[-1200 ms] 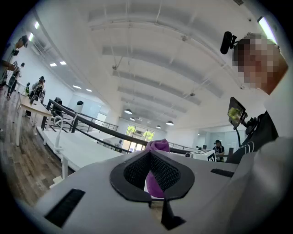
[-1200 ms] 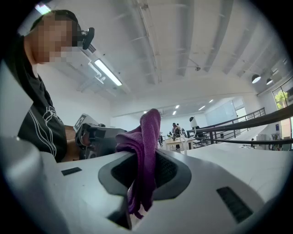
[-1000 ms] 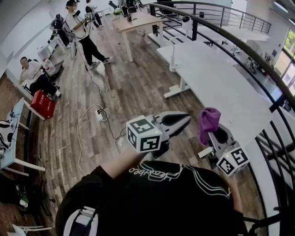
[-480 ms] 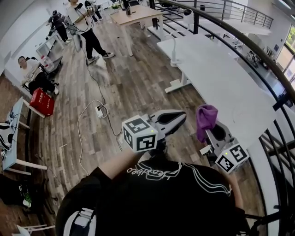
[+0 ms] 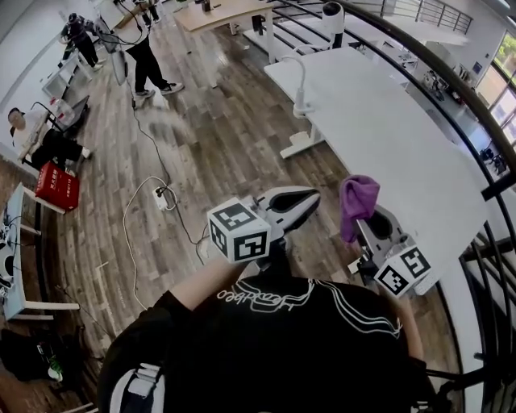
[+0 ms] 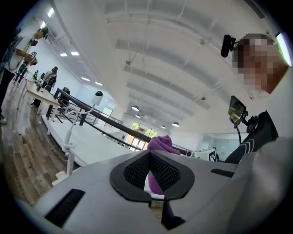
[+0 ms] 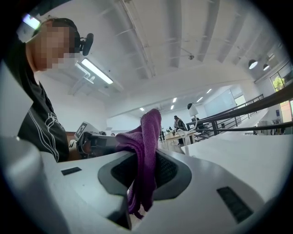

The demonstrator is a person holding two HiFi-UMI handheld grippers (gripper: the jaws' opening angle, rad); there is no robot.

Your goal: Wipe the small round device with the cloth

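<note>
Changes since a second ago: the head view has closed on the long white table [image 5: 387, 145], and the floor items have slid towards the frame's left. Both grippers keep their pose in front of the chest.

1. Left gripper [image 6: 149, 153]: jaws closed tip to tip, with nothing between the ribbed black pads. It is held in the air over the brown wood-plank floor [image 5: 218, 153], and its marker cube [image 5: 239, 231] is nearest the wearer.
2. Right gripper [image 7: 143, 154]: jaws clamped on the purple knitted cloth [image 5: 359, 200]. The cloth bunches above the jaw tips and hangs in folds below them (in the left gripper view it shows just beyond that gripper's pads). It is held at the near edge of the table and does not touch it.
3. Small round white device [image 5: 332, 14]: at the far end of the table, well apart from both grippers and the cloth.
4. White gooseneck stalk [image 5: 301, 107]: upright at the table's left edge, between the grippers and the device.
5. Red box [image 5: 56, 184]: far left, on the floor.
6. White power strip with trailing cable [image 5: 161, 196]: on the floor, left of the left gripper.
7. Black top with white line print [image 5: 274, 339]: on the wearer, filling the lower frame.
8. Standing person [image 5: 149, 60]: far end of the room.
</note>
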